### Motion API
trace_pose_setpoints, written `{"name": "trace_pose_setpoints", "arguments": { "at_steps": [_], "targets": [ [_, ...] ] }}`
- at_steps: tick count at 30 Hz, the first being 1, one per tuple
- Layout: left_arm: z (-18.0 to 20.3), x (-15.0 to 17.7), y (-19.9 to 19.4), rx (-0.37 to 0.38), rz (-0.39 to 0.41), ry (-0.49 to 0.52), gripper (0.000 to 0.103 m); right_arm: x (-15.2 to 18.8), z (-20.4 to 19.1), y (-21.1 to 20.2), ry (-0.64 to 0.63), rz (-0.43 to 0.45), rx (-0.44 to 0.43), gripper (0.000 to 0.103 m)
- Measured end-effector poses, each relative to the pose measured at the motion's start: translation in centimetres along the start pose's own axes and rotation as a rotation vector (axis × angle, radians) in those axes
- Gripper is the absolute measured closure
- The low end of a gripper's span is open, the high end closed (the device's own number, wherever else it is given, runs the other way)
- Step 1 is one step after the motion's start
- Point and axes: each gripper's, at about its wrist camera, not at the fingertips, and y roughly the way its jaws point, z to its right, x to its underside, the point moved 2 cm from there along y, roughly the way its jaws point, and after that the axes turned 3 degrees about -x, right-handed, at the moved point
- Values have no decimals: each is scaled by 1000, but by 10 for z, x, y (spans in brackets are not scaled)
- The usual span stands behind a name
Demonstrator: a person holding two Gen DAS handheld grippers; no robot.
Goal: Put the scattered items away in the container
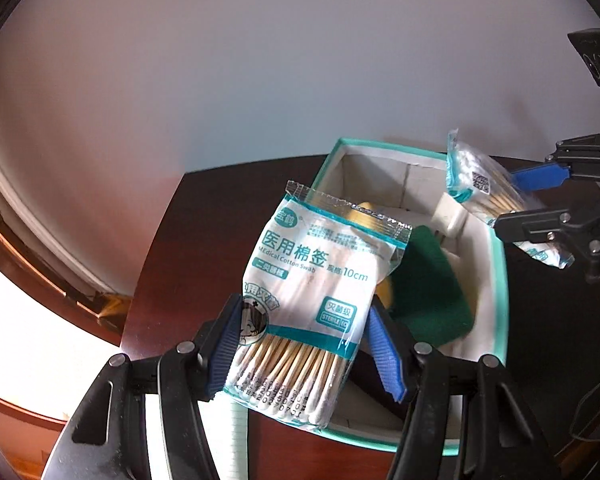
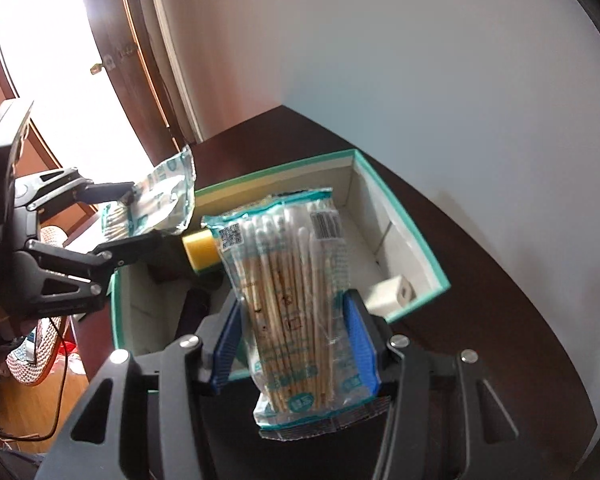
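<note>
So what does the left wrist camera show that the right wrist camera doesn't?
Only the left wrist view shows the printed front of the left gripper's swab pack, a green pad in the box, and a white notebook edge below.

Only the right wrist view shows the bright doorway, a patterned slipper and a cable on the floor.

Both show the teal-rimmed box on the dark table, a yellow item and a white block inside it, and each gripper with jaws shut on a cotton swab pack; the right gripper holds the second pack.
</note>
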Motion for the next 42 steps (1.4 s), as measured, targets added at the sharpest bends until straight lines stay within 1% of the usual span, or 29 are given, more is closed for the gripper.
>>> {"name": "trace_pose_setpoints", "arguments": {
  "at_steps": [4,6,10,14,15,17,18,19,21,22,24,25,26,27,28,29,30,32,33,34,36,39,42],
  "targets": [
    [-9,4,6,11,-12,-19,41,-10,-2,22,-14,-25,20,53],
    [1,4,11,24,-17,-28,41,-13,-2,30,-18,-35,34,53],
    [8,10,7,22,-22,-15,41,-13,1,37,-15,-39,34,52],
    [7,7,11,23,-22,-33,41,-13,3,36,-1,-39,33,49],
    [7,7,12,20,-24,-37,41,-15,3,38,1,-39,37,46],
    [7,8,12,10,-28,-35,40,-18,3,39,2,-33,45,45],
    [8,9,11,4,-31,-33,40,-20,2,40,4,-27,49,37],
    [7,11,11,0,-35,-36,39,-22,2,39,11,-20,48,28],
    [5,12,11,4,-42,-61,34,-22,2,31,21,8,41,21],
    [4,13,10,10,-39,-76,30,-22,2,27,26,21,43,20],
    [1,12,8,26,-23,-105,28,-19,1,16,38,53,30,20],
    [0,12,7,34,-15,-119,25,-18,1,11,44,68,22,18],
    [-2,11,4,45,0,-137,17,-15,2,3,54,87,18,16],
    [-5,10,-1,59,20,-156,12,-11,2,-6,64,108,14,14],
    [-7,9,-7,67,45,-174,3,-8,2,-13,72,126,3,11],
    [-10,8,-15,71,75,-191,1,-4,2,-20,81,141,-7,8],
    [-13,8,-22,75,106,-213,1,-1,2,-27,90,155,-17,4],
    [-23,10,-43,120,181,-276,1,7,2,-41,112,185,-36,4],
    [-26,12,-50,135,202,-296,1,12,2,-48,130,199,-41,4],
    [-27,14,-56,140,207,-307,1,17,2,-56,148,213,-45,4],
    [-23,22,-63,148,192,-308,1,28,3,-72,184,241,-55,4],
    [-6,36,-68,154,161,-274,1,57,-4,-99,221,300,-92,0],
    [11,48,-73,193,145,-251,1,87,-12,-114,256,323,-96,0]
  ]
}}
